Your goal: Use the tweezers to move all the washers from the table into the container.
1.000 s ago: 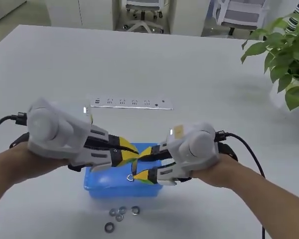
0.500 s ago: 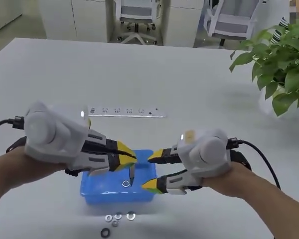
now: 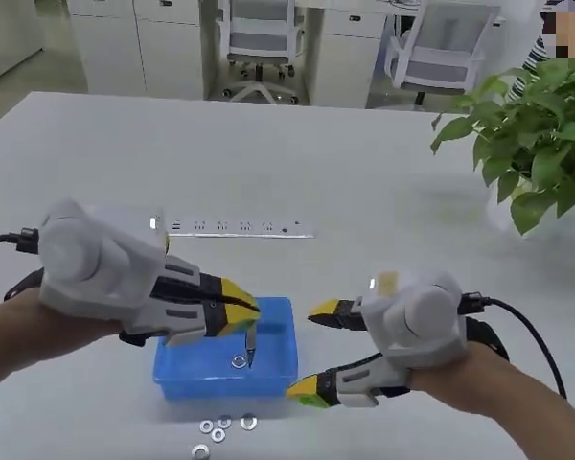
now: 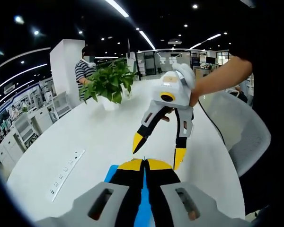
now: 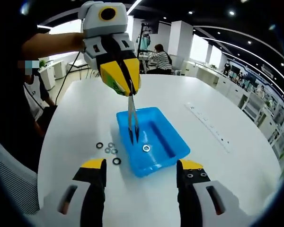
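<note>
My left gripper [image 3: 252, 309] is shut on thin tweezers [image 3: 251, 343] that point down into a blue container [image 3: 273, 311]. One washer [image 3: 238, 361] lies inside it, beside the tweezer tips. In the right gripper view the tweezers [image 5: 131, 120] hang from the left gripper [image 5: 127, 90] above the container [image 5: 163, 137] and its washer [image 5: 146, 148]. Several loose washers [image 3: 220, 425] lie on the table in front of the container, as do the washers [image 5: 109, 149] in the right gripper view. My right gripper [image 3: 311, 350] stands open beside the container, holding nothing; its own view shows the right gripper [image 5: 142, 165] with jaws apart.
A white power strip [image 3: 235, 228] lies behind the container. A potted plant [image 3: 527, 144] stands at the table's right edge. Office chairs [image 3: 259, 29] stand beyond the far edge. In the left gripper view the right gripper [image 4: 173, 94] faces my left gripper [image 4: 144, 161].
The right gripper has drawn back to the right, away from the left gripper and the container. The left gripper stays over the container with the tweezers. The head camera has tilted up.
</note>
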